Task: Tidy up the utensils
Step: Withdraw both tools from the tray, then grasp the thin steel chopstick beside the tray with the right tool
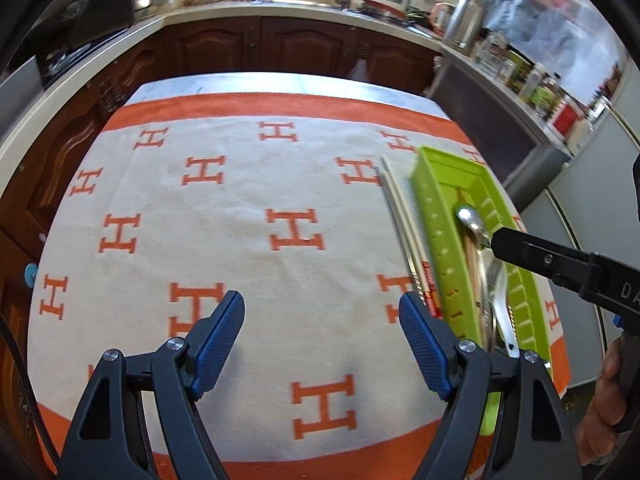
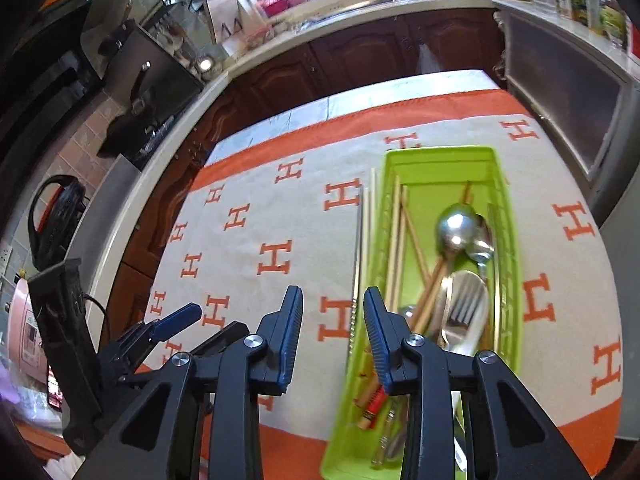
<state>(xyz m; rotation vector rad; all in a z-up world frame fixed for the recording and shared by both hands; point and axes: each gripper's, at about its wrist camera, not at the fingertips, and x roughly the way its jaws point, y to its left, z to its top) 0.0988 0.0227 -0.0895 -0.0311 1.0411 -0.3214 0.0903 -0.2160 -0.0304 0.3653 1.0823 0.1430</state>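
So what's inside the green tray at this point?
Inside the green tray: wooden chopsticks, two spoons, a fork. The right gripper covers the near end, so handles are mostly hidden.

A: What colour was the cutlery tray (image 2: pixel 502 216)?

B: Lime green. It sat on a cream tablecloth (image 1: pixel 248 208) with an orange border and rows of orange H letters.

A: And the utensils?

B: The spoons (image 2: pixel 460 226) and the fork (image 2: pixel 466 304) were shiny silver. The chopsticks (image 1: pixel 400 208) beside the tray were pale beige, with red patterned ends.

A: The grippers?

B: Black frames, with ribbed blue pads (image 1: pixel 420 336). The cabinets (image 1: pixel 296 46) behind were dark brown wood.
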